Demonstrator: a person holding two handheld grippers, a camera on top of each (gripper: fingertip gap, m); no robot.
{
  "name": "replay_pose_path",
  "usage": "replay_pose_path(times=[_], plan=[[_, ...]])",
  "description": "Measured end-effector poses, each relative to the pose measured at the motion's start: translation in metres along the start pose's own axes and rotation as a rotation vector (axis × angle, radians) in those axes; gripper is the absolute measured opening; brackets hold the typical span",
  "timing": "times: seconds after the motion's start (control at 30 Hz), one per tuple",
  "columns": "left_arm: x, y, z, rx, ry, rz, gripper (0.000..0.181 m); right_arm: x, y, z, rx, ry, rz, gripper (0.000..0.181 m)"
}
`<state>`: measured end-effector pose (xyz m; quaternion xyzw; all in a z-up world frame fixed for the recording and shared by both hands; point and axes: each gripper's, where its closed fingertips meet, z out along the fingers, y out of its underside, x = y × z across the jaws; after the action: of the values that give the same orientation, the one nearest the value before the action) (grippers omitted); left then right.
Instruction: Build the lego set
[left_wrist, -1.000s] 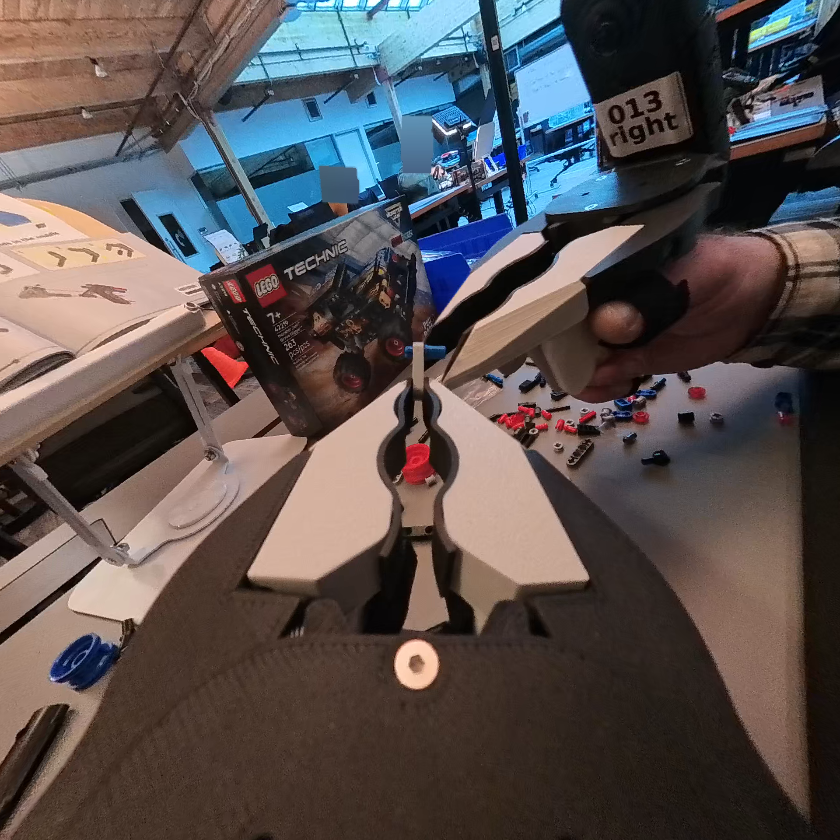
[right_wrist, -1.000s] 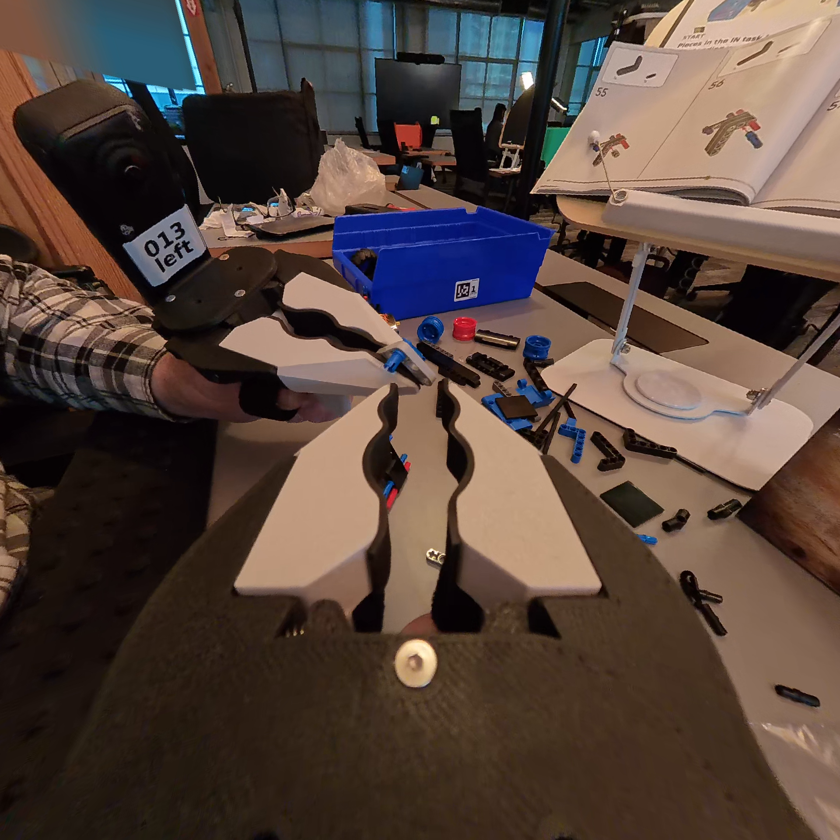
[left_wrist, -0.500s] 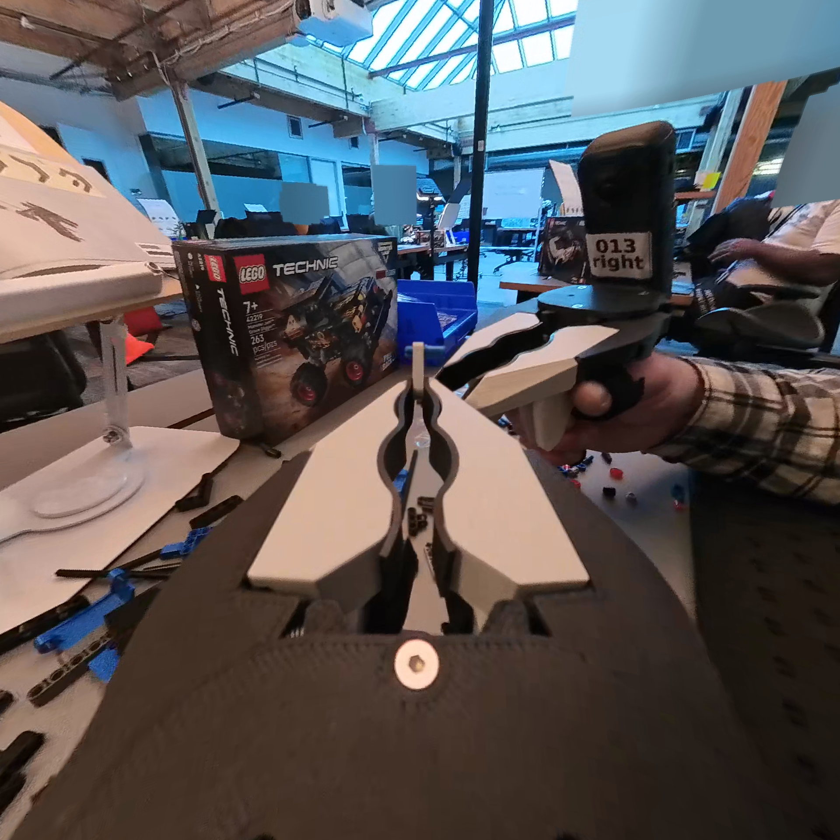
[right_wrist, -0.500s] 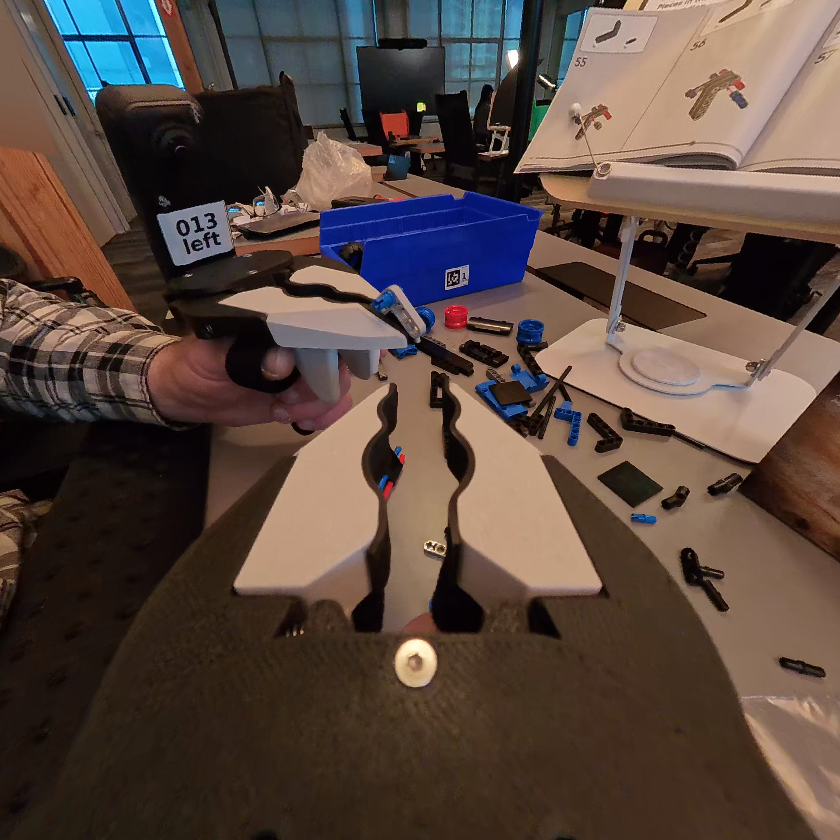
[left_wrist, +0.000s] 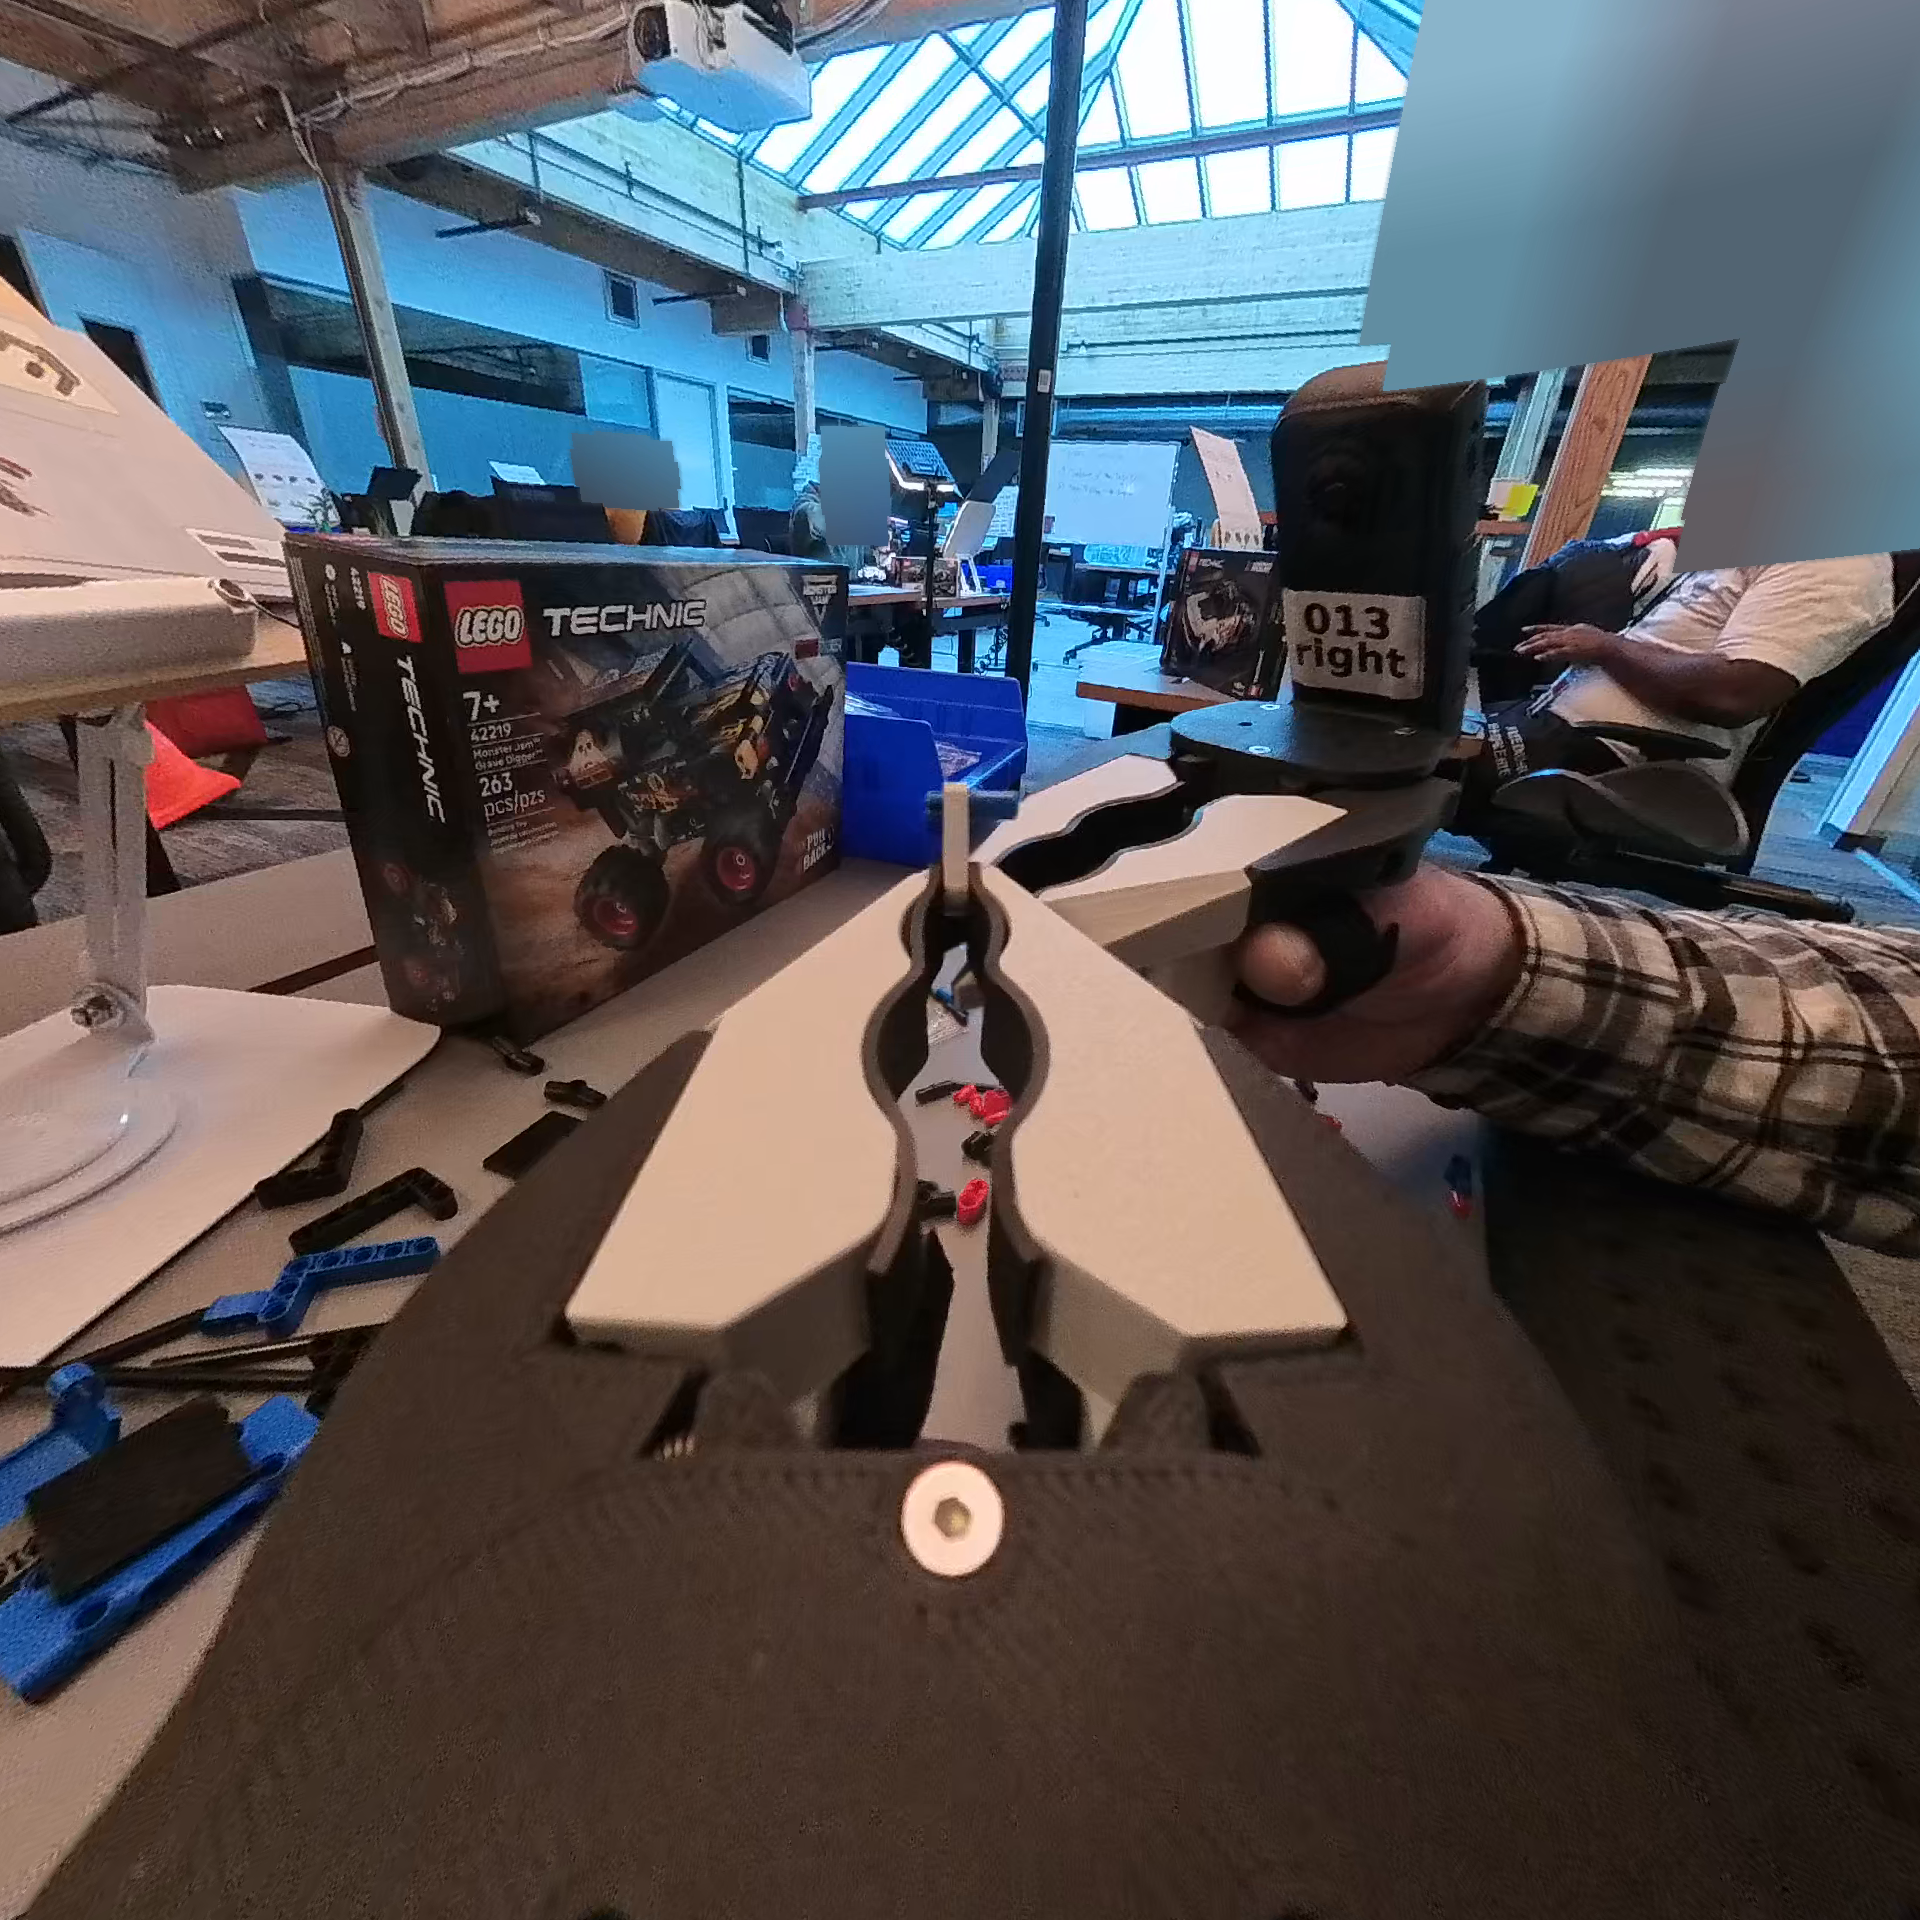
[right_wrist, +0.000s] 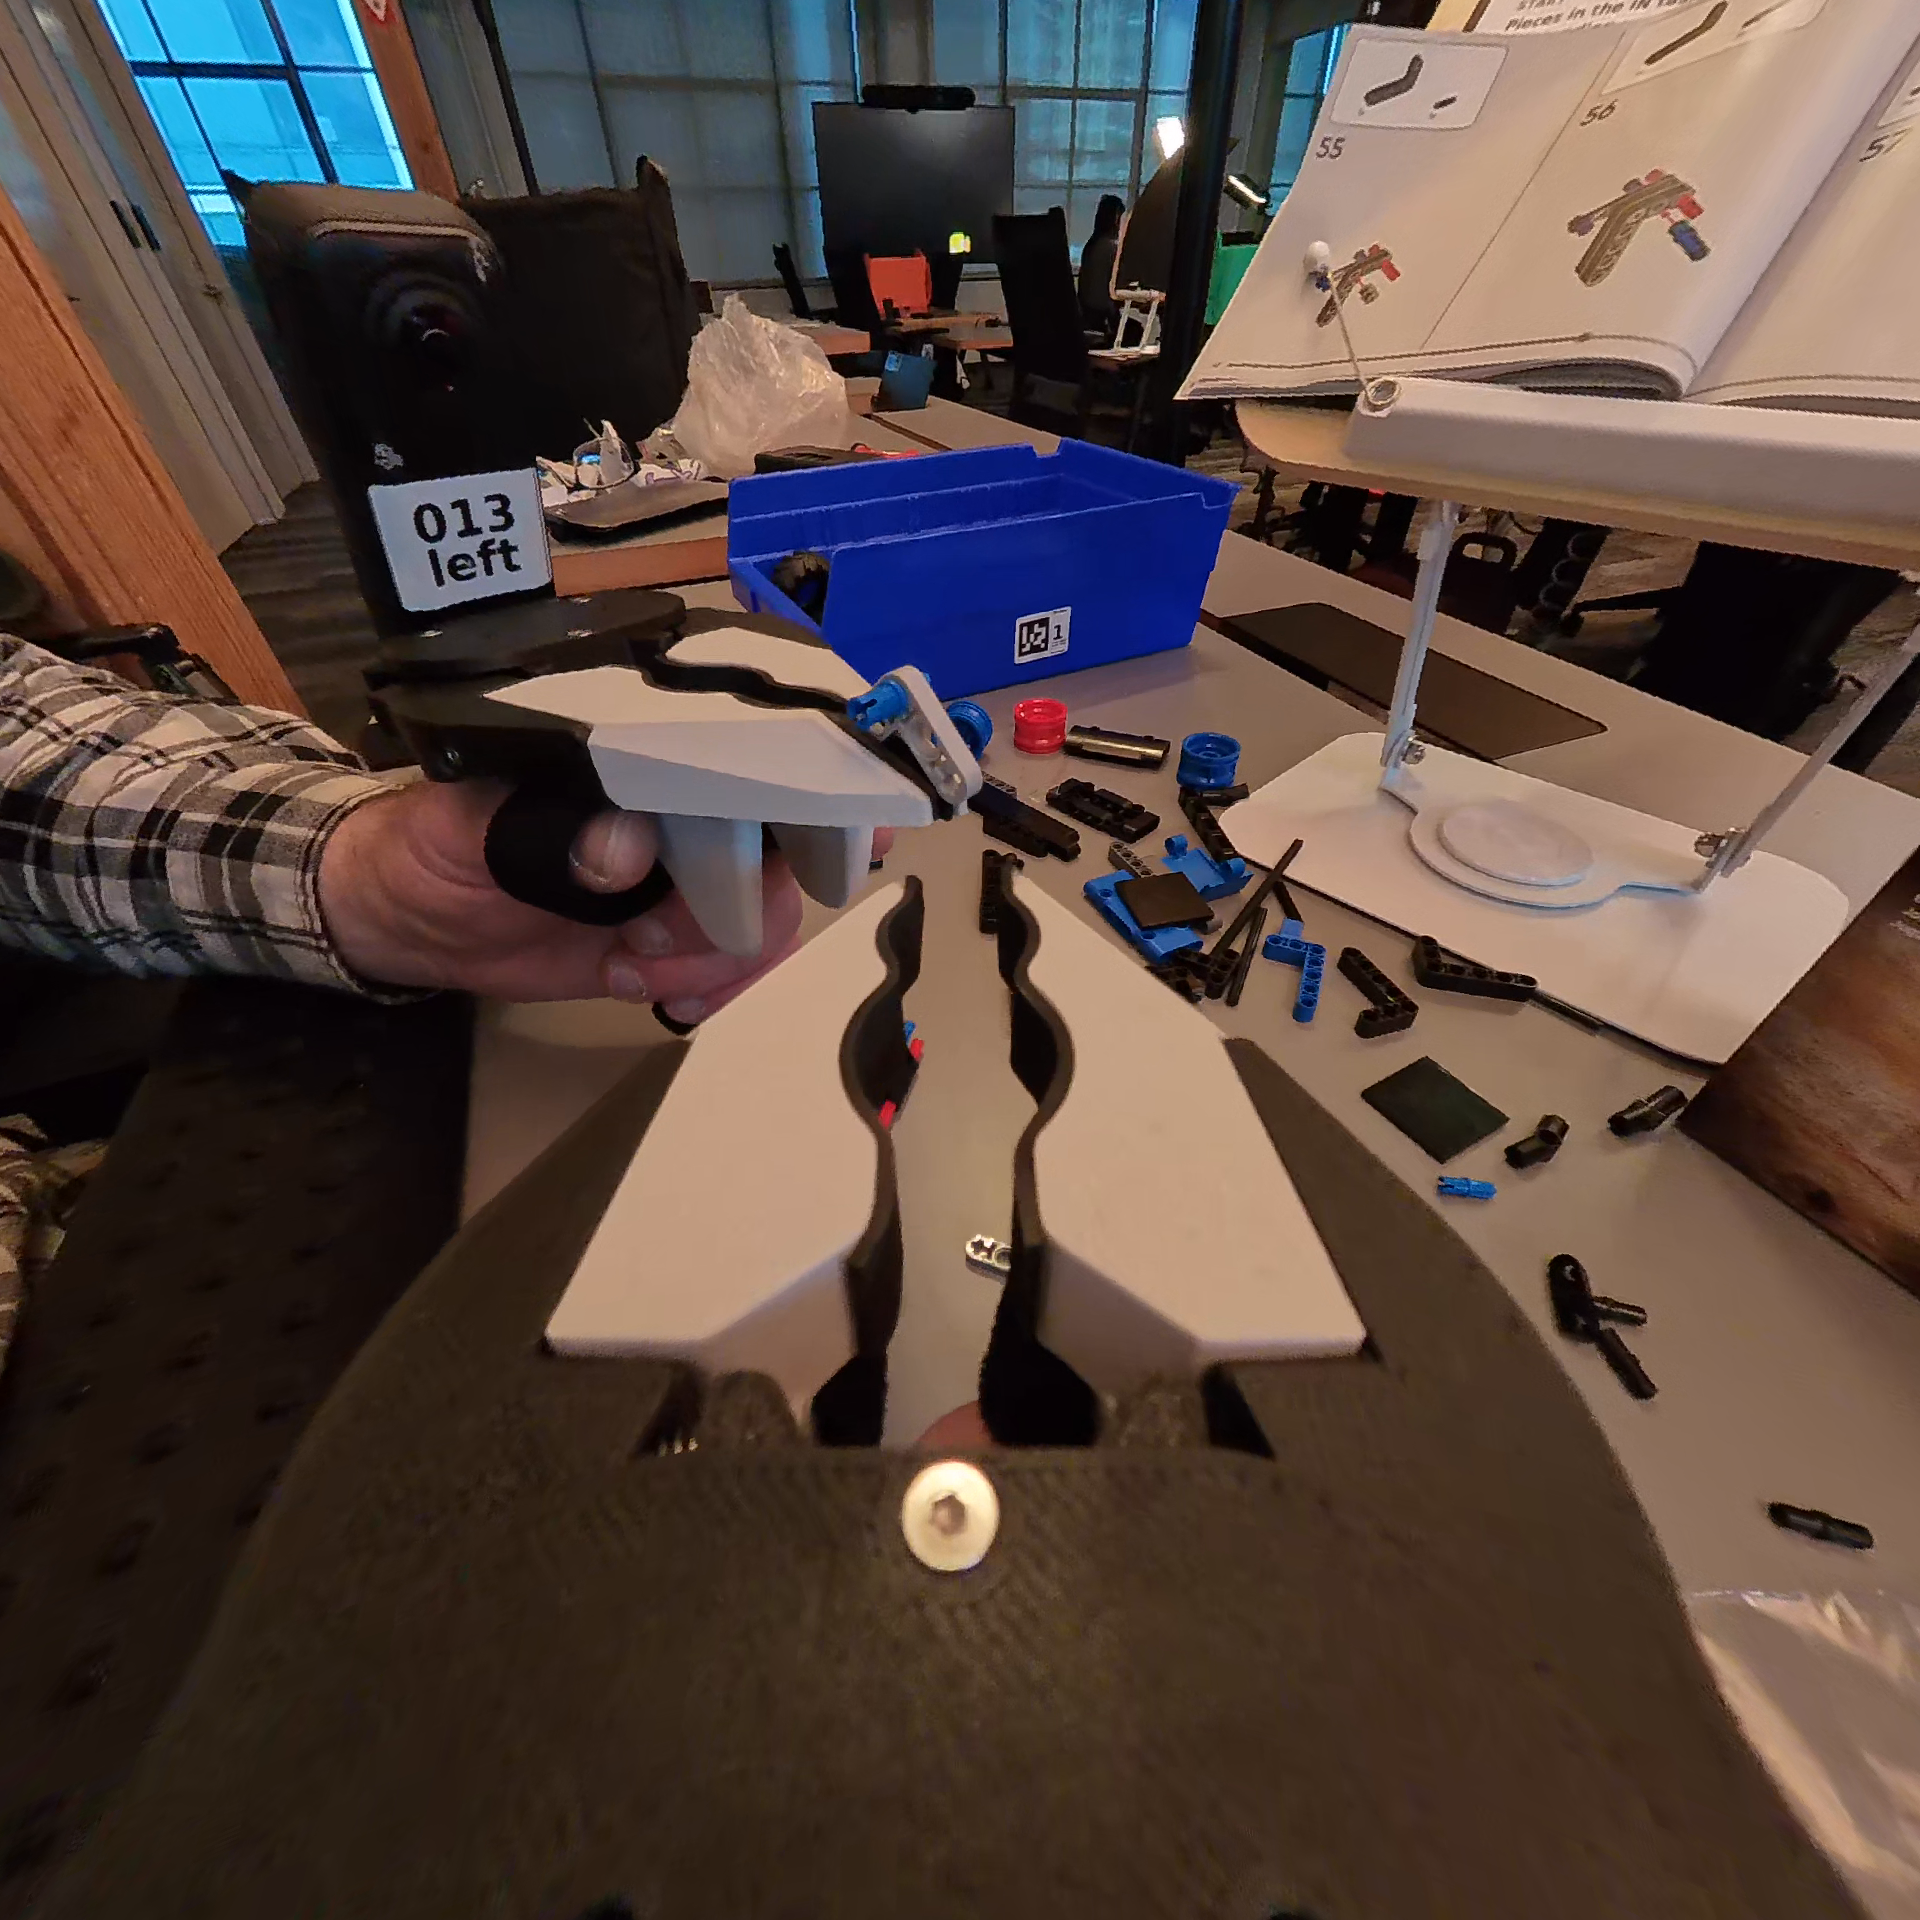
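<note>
L gripper (left_wrist: 954, 883) level, beam (left_wrist: 954, 844) upright.

Grey beam (left_wrist: 954, 844) with blue pin (right_wrist: 876, 708), upright, pinched in left tongs (left_wrist: 954, 902)

Grey surface (right_wrist: 1195, 717), scattered with loose parts. Ahead of the right tongs (right_wrist: 961, 894): a blue bin (right_wrist: 977, 561) at the far edge, a red wheel hub (right_wrist: 1039, 724) and blue hub (right_wrist: 1208, 758) before it, black beams (right_wrist: 1101, 808) nearer. To their right: a white stand base (right_wrist: 1538, 904), a blue frame piece (right_wrist: 1153, 904), a flat dark tile (right_wrist: 1434, 1107). Left of the left tongs (left_wrist: 954, 883): a set box (left_wrist: 582, 769), standing upright. Small red pins (left_wrist: 977, 1101) are seen between those tongs.
</note>
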<state>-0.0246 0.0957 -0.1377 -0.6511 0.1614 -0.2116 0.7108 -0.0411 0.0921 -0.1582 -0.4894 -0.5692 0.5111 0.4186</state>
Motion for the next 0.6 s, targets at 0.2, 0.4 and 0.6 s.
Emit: replay_pose_path(times=[0.2, 0.4, 0.6], plan=[[-0.003, 0.000, 0.001, 0.008, -0.006, -0.020, 0.000, 0.005, -0.003, -0.003, 0.011, 0.024, 0.002, 0.011], [-0.005, 0.000, 0.001, 0.017, 0.004, -0.074, 0.000, 0.007, -0.005, -0.004, 0.022, 0.041, -0.009, 0.012], [-0.002, 0.001, 0.002, 0.008, 0.029, -0.091, 0.000, 0.007, -0.015, -0.008, 0.063, 0.091, -0.104, 0.011]])
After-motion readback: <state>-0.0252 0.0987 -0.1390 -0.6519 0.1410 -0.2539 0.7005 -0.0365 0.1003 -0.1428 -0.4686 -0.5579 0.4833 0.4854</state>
